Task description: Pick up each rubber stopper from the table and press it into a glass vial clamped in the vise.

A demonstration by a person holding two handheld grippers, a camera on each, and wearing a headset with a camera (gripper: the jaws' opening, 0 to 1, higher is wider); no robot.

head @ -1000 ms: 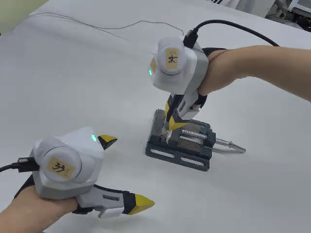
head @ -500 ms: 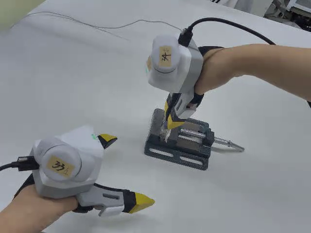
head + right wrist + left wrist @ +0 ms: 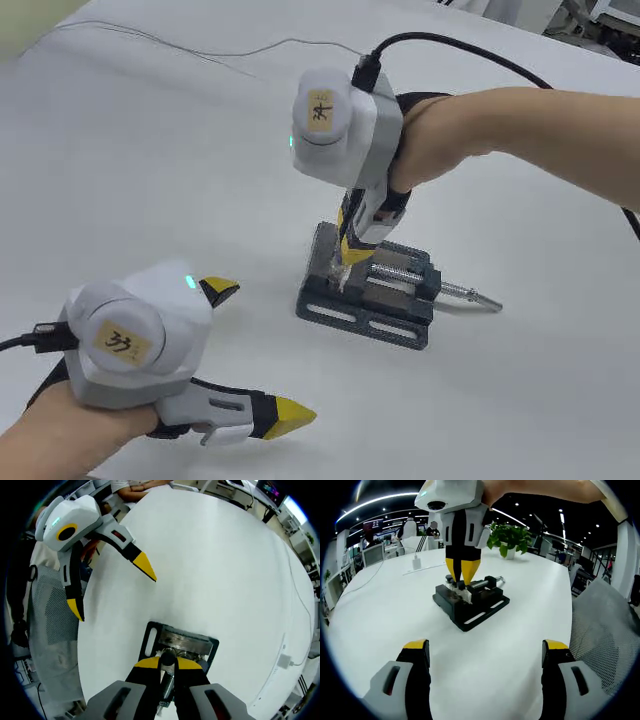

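Right gripper [image 3: 167, 664] points straight down and pinches a dark rubber stopper [image 3: 167, 656] in its tips. The vise [image 3: 365, 322] and glass vial [image 3: 340, 280] sit just under it, so we can push down. Our left gripper [image 3: 255, 350] hangs well off to the side, spread wide and holding nothing.

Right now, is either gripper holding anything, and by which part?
The right gripper pinches a small dark stopper by its sides between its jaws, above the vise. The left gripper is open and holds nothing.
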